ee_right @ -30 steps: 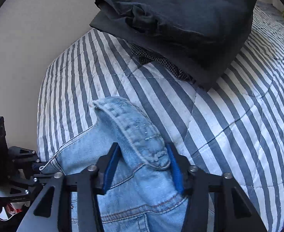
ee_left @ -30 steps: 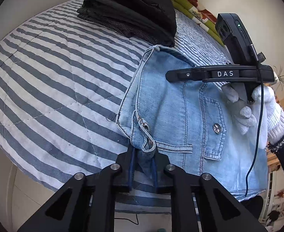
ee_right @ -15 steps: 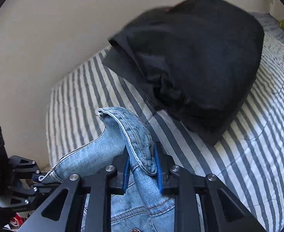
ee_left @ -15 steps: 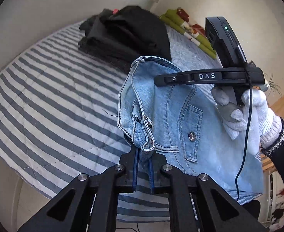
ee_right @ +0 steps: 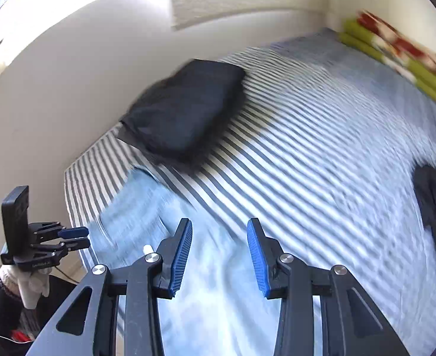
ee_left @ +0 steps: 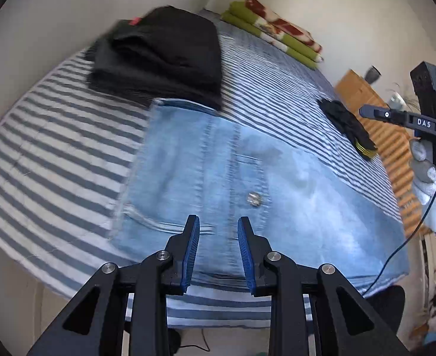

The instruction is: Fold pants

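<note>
Folded denim pants [ee_left: 218, 184] lie flat on the striped bed [ee_left: 55, 154], near its front edge, with a metal button [ee_left: 253, 198] facing up and the far edge just beside a stack of dark folded clothes [ee_left: 164, 56]. The flat, squared outline suggests a fold just laid down, so the pants rest where the next fold or a final smoothing can begin.

The left tongs [ee_left: 218, 237] hang above the near edge of the denim; the jaws are opening, the blue pads are apart, and nothing lies between them. The right tongs [ee_right: 219, 244] likewise stand spread and opening, empty, above the pale denim in the right wrist view. Each tool also appears in the other's view: the right one at the far right edge, held by a white-gloved hand [ee_left: 431, 184] with a cable trailing down, and the left one at the lower left. Both appear clear of the cloth, probably to let it settle undisturbed.

The bed cover is quilted, with grey and white stripes; much of it is blurred in the right wrist view. A green, red and cream folded blanket [ee_left: 274, 35] lies at the far end against a pale wall. A small dark item with yellow bands [ee_left: 348, 127] rests near the right edge. Beyond that edge, light wooden slats [ee_left: 396, 148] are visible.
</note>
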`<state>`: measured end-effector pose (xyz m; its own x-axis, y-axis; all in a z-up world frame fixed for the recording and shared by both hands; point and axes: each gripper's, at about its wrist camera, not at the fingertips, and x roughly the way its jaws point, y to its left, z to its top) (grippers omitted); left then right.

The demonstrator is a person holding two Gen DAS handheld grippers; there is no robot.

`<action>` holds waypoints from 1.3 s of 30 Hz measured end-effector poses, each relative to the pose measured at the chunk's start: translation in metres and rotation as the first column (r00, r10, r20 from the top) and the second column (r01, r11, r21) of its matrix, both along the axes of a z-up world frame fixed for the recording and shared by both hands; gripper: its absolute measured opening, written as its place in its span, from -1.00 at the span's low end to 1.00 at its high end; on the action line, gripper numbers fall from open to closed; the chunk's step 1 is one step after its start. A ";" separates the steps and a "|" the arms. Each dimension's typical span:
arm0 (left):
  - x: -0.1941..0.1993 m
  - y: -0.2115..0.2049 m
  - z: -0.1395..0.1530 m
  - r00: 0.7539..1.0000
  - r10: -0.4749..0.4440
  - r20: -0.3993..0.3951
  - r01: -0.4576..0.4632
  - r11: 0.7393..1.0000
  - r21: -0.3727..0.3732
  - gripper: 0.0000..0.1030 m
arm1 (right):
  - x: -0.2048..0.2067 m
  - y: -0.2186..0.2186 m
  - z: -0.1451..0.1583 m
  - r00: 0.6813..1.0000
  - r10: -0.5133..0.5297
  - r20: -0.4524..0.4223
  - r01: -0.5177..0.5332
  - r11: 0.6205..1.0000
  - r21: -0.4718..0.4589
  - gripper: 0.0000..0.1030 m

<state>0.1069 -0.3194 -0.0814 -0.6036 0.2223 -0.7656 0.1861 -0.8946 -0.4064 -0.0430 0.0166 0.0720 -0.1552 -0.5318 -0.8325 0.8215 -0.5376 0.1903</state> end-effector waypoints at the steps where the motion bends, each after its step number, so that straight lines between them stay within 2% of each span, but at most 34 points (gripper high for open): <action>1: -0.010 0.012 -0.006 0.999 -0.040 0.008 0.039 0.999 0.026 -0.45 | -0.003 0.027 -0.012 0.998 -0.060 0.035 0.060 0.998 0.000 -0.32; 4: -0.032 0.041 -0.029 0.992 -0.102 0.079 0.098 0.993 0.060 -0.45 | -0.008 0.081 -0.060 0.981 -0.159 0.109 0.155 0.987 0.051 -0.32; 7: -0.038 0.055 -0.052 0.976 -0.133 0.173 0.129 0.991 0.033 -0.46 | -0.011 0.093 -0.101 0.965 -0.191 0.178 0.186 0.982 0.043 -0.32; 9: -0.028 0.055 -0.057 0.972 -0.129 0.195 0.123 0.992 0.040 -0.54 | -0.005 0.074 -0.120 0.974 -0.181 0.133 0.173 0.983 0.064 -0.32; 12: -0.016 0.051 -0.059 0.963 -0.124 0.240 0.125 0.992 0.011 -0.66 | 0.004 0.049 -0.156 0.986 -0.164 0.012 0.158 0.967 0.199 -0.32; 13: -0.012 0.052 -0.055 0.961 -0.119 0.250 0.126 0.992 -0.012 -0.66 | 0.010 0.048 -0.152 0.989 -0.146 -0.031 0.149 0.969 0.198 -0.32; 15: -0.011 0.055 -0.043 0.964 -0.100 0.244 0.117 0.991 -0.057 -0.65 | 0.016 0.056 -0.138 0.990 -0.137 -0.029 0.140 0.975 0.174 -0.33; 17: -0.014 0.062 -0.027 0.973 -0.083 0.214 0.104 0.991 -0.088 -0.66 | 0.027 0.079 -0.115 0.987 -0.159 -0.016 0.159 0.983 0.090 -0.32; 19: -0.022 0.083 -0.009 0.978 -0.118 0.173 0.136 0.985 -0.101 -0.66 | 0.042 0.114 -0.090 0.979 -0.199 0.031 0.200 0.980 -0.019 -0.32; 21: -0.029 0.121 0.010 0.973 -0.183 0.140 0.204 0.968 -0.150 -0.66 | 0.057 0.159 -0.073 0.960 -0.272 0.063 0.277 0.956 -0.093 -0.32; 23: -0.040 0.169 0.025 0.954 -0.275 0.118 0.293 0.937 -0.188 -0.66 | 0.070 0.217 -0.064 0.920 -0.383 0.078 0.391 0.912 -0.122 -0.32; 24: -0.044 0.193 0.032 0.942 -0.316 0.109 0.332 0.921 -0.203 -0.66 | 0.074 0.251 -0.065 0.888 -0.451 0.091 0.459 0.879 -0.125 -0.32; 27: -0.063 0.265 0.043 0.891 -0.445 0.090 0.454 0.866 -0.209 -0.66 | 0.084 0.366 -0.072 0.745 -0.652 0.137 0.666 0.735 -0.125 -0.32; 30: -0.081 0.332 0.042 0.829 -0.551 0.096 0.558 0.804 -0.206 -0.66 | 0.103 0.481 -0.085 0.553 -0.823 0.132 0.833 0.546 -0.085 -0.32; 31: -0.087 0.355 0.039 0.805 -0.583 0.105 0.592 0.780 -0.205 -0.66 | 0.114 0.520 -0.091 0.474 -0.869 0.145 0.881 0.469 -0.069 -0.32; 33: -0.095 0.399 0.031 0.761 -0.636 0.129 0.648 0.733 -0.207 -0.66 | 0.133 0.579 -0.103 0.348 -0.923 0.165 0.938 0.345 -0.048 -0.32; 34: -0.099 0.423 0.028 0.733 -0.667 0.136 0.680 0.706 -0.201 -0.66 | 0.140 0.606 -0.108 0.279 -0.948 0.152 0.960 0.278 -0.031 -0.32; 35: -0.103 0.447 0.025 0.703 -0.697 0.140 0.710 0.676 -0.198 -0.66 | 0.146 0.628 -0.113 0.225 -0.964 0.143 0.974 0.225 -0.018 -0.32; 37: -0.108 0.500 0.023 0.634 -0.760 0.144 0.770 0.602 -0.213 -0.66 | 0.151 0.666 -0.129 0.147 -0.970 0.195 0.989 0.149 0.000 -0.32; 39: -0.113 0.556 0.021 0.559 -0.816 0.146 0.821 0.521 -0.233 -0.66 | 0.150 0.695 -0.144 0.096 -0.952 0.290 0.995 0.100 -0.003 -0.32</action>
<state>-0.0065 0.2368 -0.0601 -0.2419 0.4168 -0.8762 -0.6768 -0.7195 -0.1554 0.1069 0.7119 -0.0721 -0.5223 -0.1458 -0.8402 -0.4610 -0.7806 0.4220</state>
